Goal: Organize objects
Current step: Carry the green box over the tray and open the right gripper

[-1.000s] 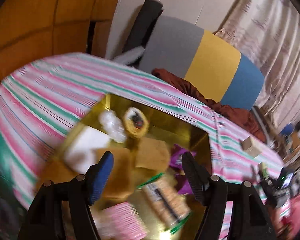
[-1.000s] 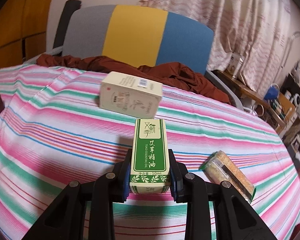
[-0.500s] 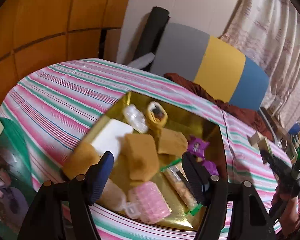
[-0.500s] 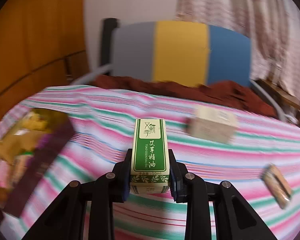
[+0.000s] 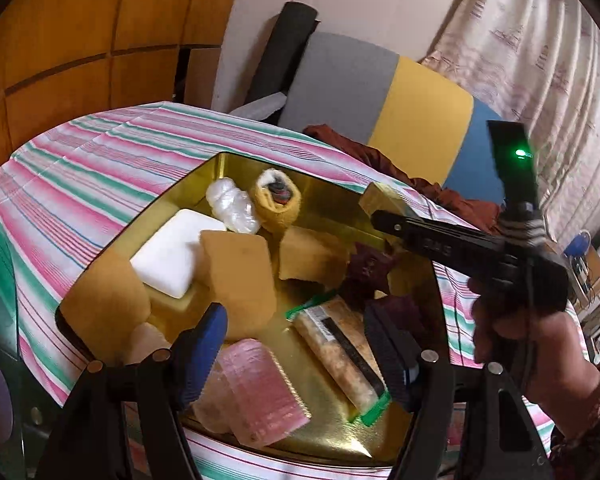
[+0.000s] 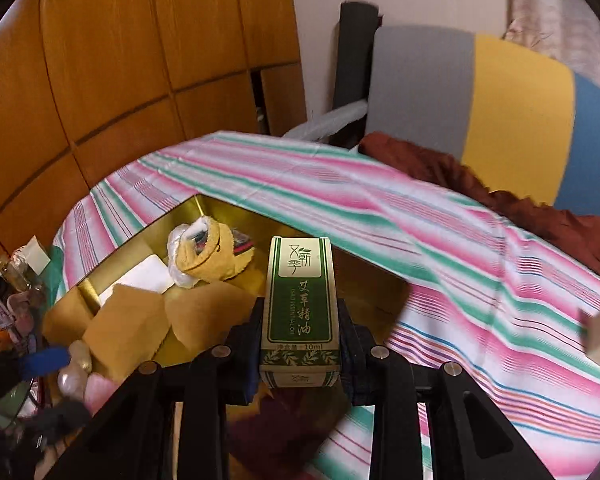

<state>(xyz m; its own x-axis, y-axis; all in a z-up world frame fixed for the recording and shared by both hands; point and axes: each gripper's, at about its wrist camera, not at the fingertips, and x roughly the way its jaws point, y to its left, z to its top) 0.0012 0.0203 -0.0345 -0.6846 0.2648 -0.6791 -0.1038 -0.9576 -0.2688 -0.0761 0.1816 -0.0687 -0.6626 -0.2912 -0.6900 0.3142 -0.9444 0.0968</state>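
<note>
While your right gripper (image 6: 300, 344) clamps the green box (image 6: 299, 300) above the gold tray (image 6: 376, 280), your left gripper (image 5: 296, 344) hangs open over it.

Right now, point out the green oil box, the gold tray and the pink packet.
green oil box (image 6: 298, 304), right wrist view, front label.
gold tray (image 5: 332, 420), left wrist view, bare floor.
pink packet (image 5: 260, 392), left wrist view, top face.

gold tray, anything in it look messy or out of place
Yes: the gold tray is a loose jumble. The tan pieces lie tilted and overlapping, and the pink packet hangs over the near rim. Nothing looks spilled or broken.
</note>
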